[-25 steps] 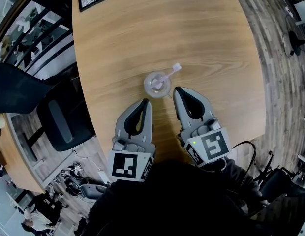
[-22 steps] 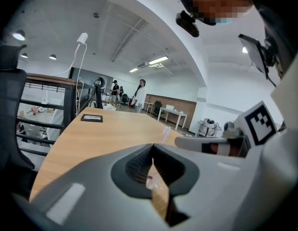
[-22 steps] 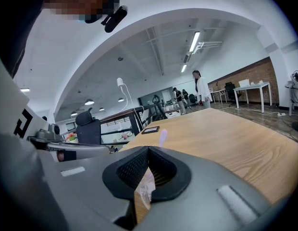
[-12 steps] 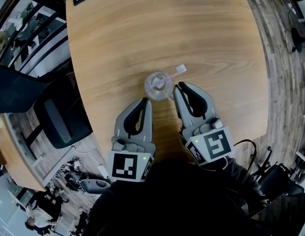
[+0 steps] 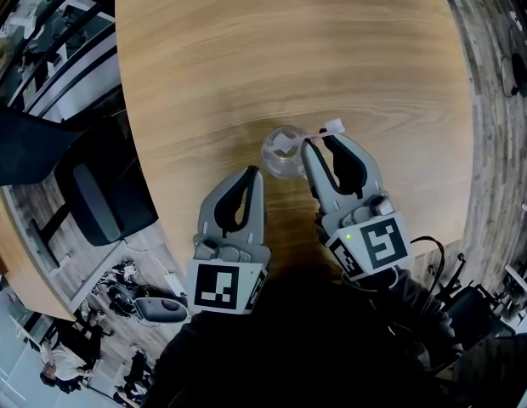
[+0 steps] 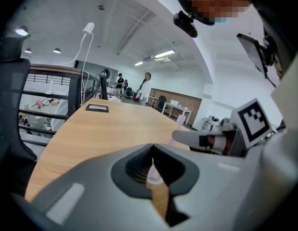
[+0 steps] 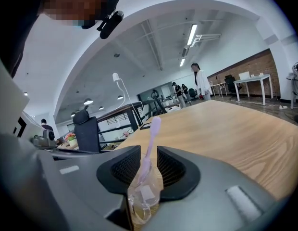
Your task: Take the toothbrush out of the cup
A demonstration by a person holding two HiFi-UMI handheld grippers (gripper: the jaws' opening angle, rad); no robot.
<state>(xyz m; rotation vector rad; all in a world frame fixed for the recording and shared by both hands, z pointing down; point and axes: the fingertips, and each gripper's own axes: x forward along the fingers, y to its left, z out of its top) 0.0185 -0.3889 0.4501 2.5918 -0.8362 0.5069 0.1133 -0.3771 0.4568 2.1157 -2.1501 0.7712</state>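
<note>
- Near the table's (image 5: 246,58) front edge stood a clear cup (image 5: 283,150); its pink toothbrush (image 5: 331,128) leaned, head up toward the right edge.
- Right gripper (image 5: 321,141): jaws opening, straddling the handle, not pressing.
- Left gripper (image 5: 251,175): jaws together, empty.
- Step judged: the approach; next, clamp the handle and lift along its slant.

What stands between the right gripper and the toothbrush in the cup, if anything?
Nothing visible does. The right gripper has its jaws opening, and the toothbrush rises between them with a gap on each side. The clear cup holding it stands on the table, and the space above the toothbrush looks free.
</note>
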